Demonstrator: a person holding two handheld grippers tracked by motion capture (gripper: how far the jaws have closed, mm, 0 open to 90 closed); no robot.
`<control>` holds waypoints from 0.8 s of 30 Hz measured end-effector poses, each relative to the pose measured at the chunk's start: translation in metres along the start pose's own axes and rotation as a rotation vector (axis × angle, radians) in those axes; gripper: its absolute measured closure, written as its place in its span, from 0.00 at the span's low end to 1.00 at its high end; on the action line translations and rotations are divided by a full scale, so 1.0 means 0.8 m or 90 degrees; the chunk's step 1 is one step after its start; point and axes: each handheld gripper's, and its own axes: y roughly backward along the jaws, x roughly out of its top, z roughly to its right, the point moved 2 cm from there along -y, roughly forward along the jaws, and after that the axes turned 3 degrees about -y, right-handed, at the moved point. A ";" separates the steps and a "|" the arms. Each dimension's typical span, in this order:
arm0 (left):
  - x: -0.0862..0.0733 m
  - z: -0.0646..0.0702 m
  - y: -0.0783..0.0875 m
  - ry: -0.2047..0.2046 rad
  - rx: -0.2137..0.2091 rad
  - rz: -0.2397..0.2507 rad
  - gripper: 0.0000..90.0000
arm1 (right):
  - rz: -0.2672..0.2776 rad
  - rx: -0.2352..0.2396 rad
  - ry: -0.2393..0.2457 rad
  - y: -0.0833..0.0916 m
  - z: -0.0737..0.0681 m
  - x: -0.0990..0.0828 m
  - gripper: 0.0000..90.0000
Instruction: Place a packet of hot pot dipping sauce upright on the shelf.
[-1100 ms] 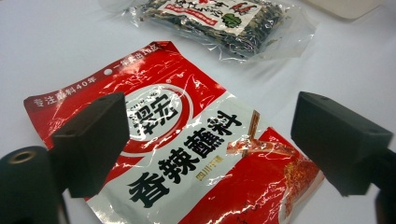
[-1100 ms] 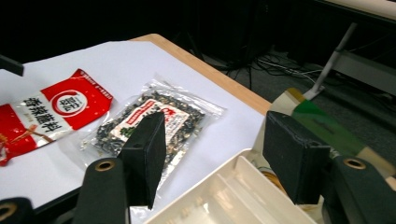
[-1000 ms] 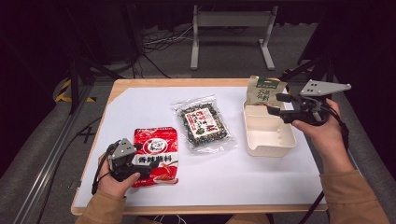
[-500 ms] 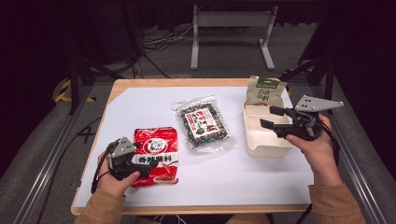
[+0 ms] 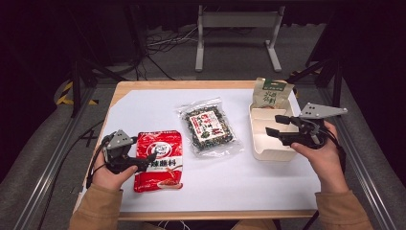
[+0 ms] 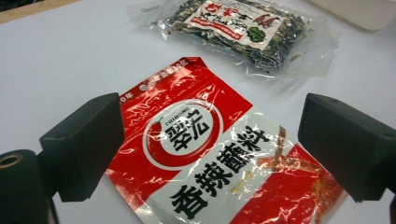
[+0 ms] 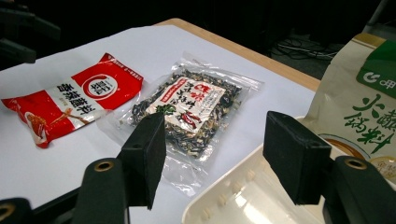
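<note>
The right tool (image 5: pixel 274 123) has dropped from above the tray (image 5: pixel 268 154) to hover over its 3 o'clock rim, jaws wide and empty, probably ready to reach leftward. The left tool (image 5: pixel 143 160), also open, straddles the 9 o'clock edge of the glossy red seasoning packet (image 5: pixel 160 160), flat on the tabletop (image 5: pixel 143 110) at 7 o'clock.

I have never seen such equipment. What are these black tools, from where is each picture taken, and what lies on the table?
A person holds a handheld two-jaw tool in each hand. One camera looks down from above; one camera rides on each tool, looking along its black jaws. The left gripper is open over a red seasoning packet. The right gripper is open above a pale divided tray, holding nothing. A clear bag of dark dried food lies mid-table, and a beige-and-green pouch leans at the tray's far end.
</note>
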 end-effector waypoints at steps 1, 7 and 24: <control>0.001 -0.004 0.000 0.008 0.001 -0.002 0.10 | -0.002 -0.001 0.001 0.000 -0.001 -0.001 0.43; 0.007 -0.025 -0.003 0.022 0.017 0.005 0.11 | 0.002 0.003 0.008 -0.005 -0.002 -0.002 0.43; -0.008 -0.084 -0.035 0.093 0.038 0.004 0.27 | -0.006 0.015 0.005 -0.011 -0.005 -0.010 0.44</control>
